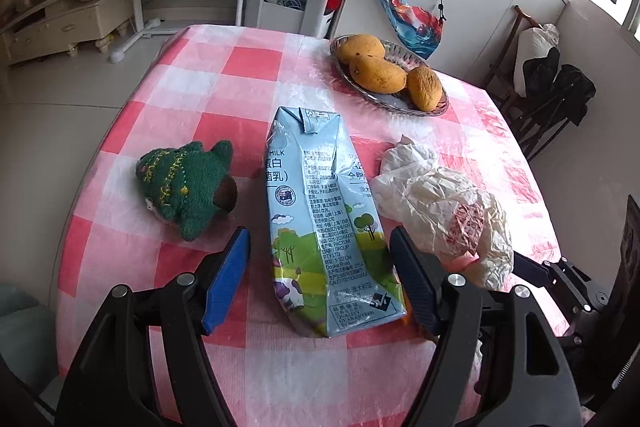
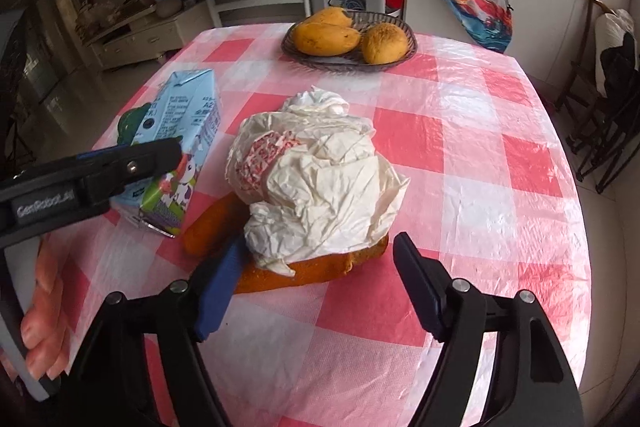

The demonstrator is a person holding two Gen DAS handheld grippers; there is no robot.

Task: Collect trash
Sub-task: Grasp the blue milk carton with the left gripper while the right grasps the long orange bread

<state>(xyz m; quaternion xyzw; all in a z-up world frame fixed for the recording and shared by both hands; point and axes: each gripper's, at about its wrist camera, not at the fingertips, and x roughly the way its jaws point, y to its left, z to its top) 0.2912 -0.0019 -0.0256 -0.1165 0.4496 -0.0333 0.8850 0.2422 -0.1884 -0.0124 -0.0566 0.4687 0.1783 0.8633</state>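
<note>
The squashed blue milk carton (image 1: 328, 223) lies just left of the crumpled white paper wrapper (image 1: 440, 211), between the left gripper's (image 1: 320, 247) open fingers. It looks light and dented; grab its long sides. The right gripper (image 2: 320, 255) is open around the soft wrapper.

"MILK" on milk carton (image 1: 320, 219)

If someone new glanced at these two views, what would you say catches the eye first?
Probably the flattened blue milk carton lying on the pink checked tablecloth, between the fingers of the open left tool. Right of it sits a heap of crumpled white paper on orange peel, with the right tool open around it. Behind, a basket holds three mangoes.
</note>
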